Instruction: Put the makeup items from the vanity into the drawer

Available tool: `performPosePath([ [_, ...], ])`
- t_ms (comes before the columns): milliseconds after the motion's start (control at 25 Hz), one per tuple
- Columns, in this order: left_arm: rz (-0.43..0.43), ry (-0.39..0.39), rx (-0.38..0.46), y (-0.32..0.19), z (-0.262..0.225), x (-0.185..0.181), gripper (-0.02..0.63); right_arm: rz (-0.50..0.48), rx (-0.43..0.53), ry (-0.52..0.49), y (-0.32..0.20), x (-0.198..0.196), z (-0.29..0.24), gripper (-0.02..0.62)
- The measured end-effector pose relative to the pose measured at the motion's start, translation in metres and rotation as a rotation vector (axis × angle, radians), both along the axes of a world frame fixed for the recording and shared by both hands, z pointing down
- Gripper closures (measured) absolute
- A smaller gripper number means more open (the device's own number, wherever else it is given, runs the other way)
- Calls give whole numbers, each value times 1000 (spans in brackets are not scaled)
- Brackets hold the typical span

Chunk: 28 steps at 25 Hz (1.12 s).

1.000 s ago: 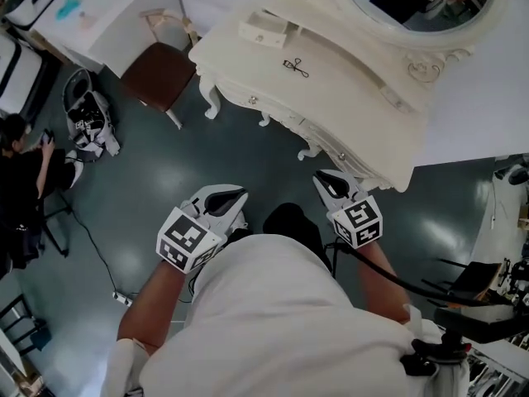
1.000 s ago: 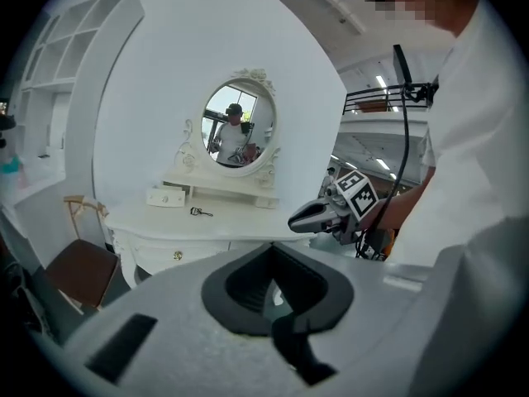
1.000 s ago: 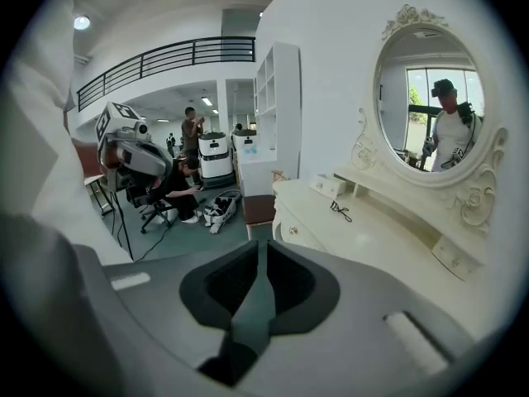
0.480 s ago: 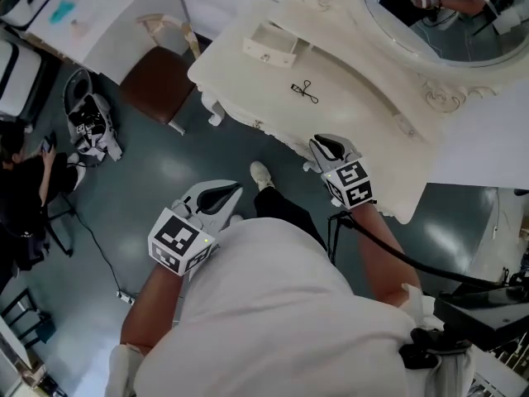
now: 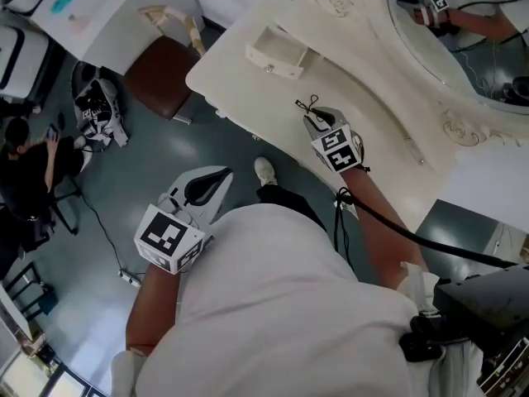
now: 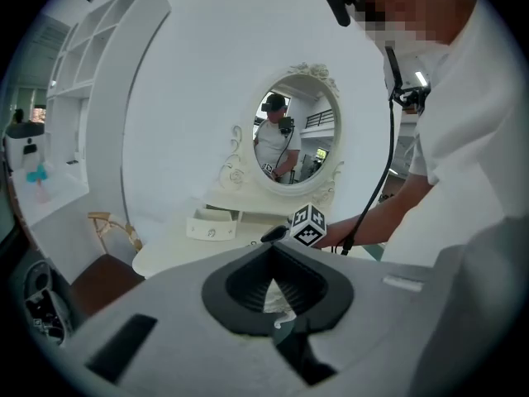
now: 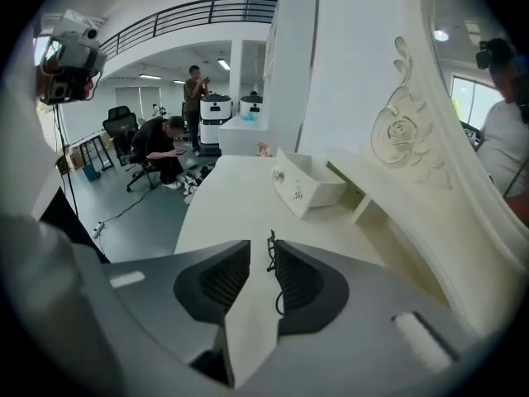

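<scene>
1. Vanity top (image 5: pixel 231 73) is bare along its front and left, so there's easy room to come in over the edge;
2. the pulled-out drawer (image 5: pixel 279 50) juts onto the top at the back, its open side facing up;
3. the mirror frame (image 5: pixel 463 129) and raised ledge (image 5: pixel 388 114) wall off the rear;
4. a chair (image 5: pixel 161 69) stands by the left end.
</scene>
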<state>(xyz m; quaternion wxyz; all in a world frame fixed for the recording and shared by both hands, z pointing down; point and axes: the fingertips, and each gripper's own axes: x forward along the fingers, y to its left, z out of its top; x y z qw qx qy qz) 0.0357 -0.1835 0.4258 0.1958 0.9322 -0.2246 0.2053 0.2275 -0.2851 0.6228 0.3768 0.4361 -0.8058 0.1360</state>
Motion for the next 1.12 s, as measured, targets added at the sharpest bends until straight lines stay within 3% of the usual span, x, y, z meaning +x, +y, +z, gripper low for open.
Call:
performPosePath([
  [280, -81, -26, -11, -30, 8, 14, 604, -69, -47, 47, -31, 1, 34, 494],
  [480, -126, -38, -10, -44, 10, 17, 604, -89, -48, 58, -45, 3, 40, 562],
  [1120, -133, -21, 8, -61, 5, 32, 604, -181, -46, 6, -51, 3, -22, 581],
])
